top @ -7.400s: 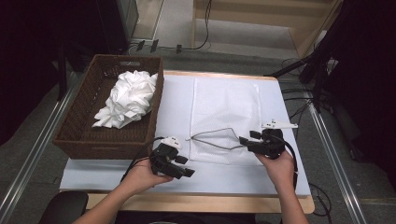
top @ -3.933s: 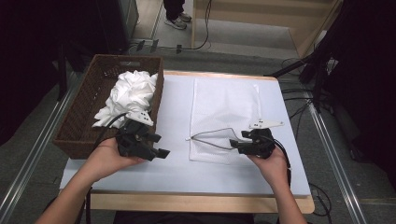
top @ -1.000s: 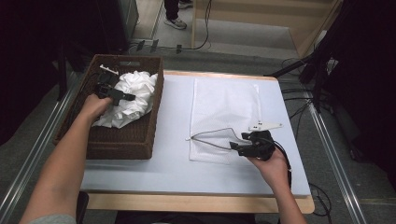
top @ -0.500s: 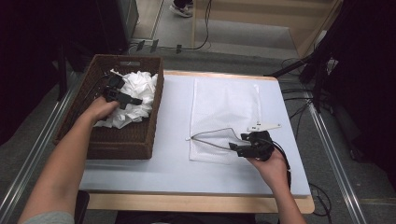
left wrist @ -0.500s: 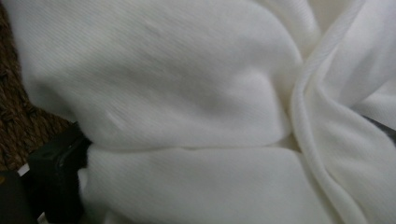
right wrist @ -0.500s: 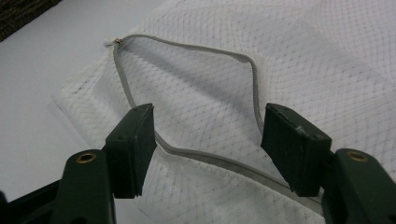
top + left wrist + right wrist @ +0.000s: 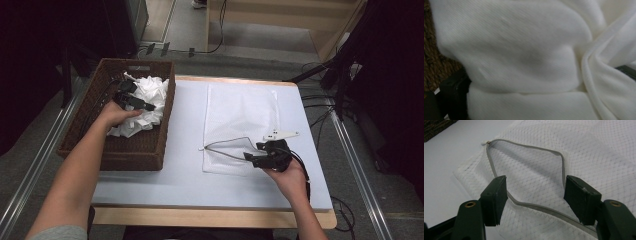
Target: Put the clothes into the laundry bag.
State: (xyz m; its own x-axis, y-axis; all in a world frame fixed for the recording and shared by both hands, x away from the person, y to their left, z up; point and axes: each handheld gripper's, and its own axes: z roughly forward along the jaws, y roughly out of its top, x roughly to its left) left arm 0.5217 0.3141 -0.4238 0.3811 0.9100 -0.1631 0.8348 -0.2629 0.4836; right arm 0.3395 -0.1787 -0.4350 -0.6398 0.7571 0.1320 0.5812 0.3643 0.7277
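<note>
A heap of white cloth (image 7: 152, 90) lies in a brown wicker basket (image 7: 167, 117) at the table's left. My left gripper (image 7: 145, 104) is pushed down into that heap. In the left gripper view the cloth (image 7: 529, 55) bulges between the wide-apart black fingers (image 7: 454, 92), so this gripper is open. A white mesh bag (image 7: 240, 110) lies flat mid-table, its grey zipper mouth (image 7: 524, 172) gaping. My right gripper (image 7: 536, 200) is open, low over the mouth's near edge, with nothing held between its fingers.
The table has a pale blue top (image 7: 185, 125) with a wooden front edge (image 7: 210, 215). Cables (image 7: 345, 200) trail off its right side. Metal rails (image 7: 35, 160) run along the floor on the left.
My left hand carried its gripper from the table's front into the basket and has pressed it into the white cloth. The right gripper stayed at the bag's mouth.
</note>
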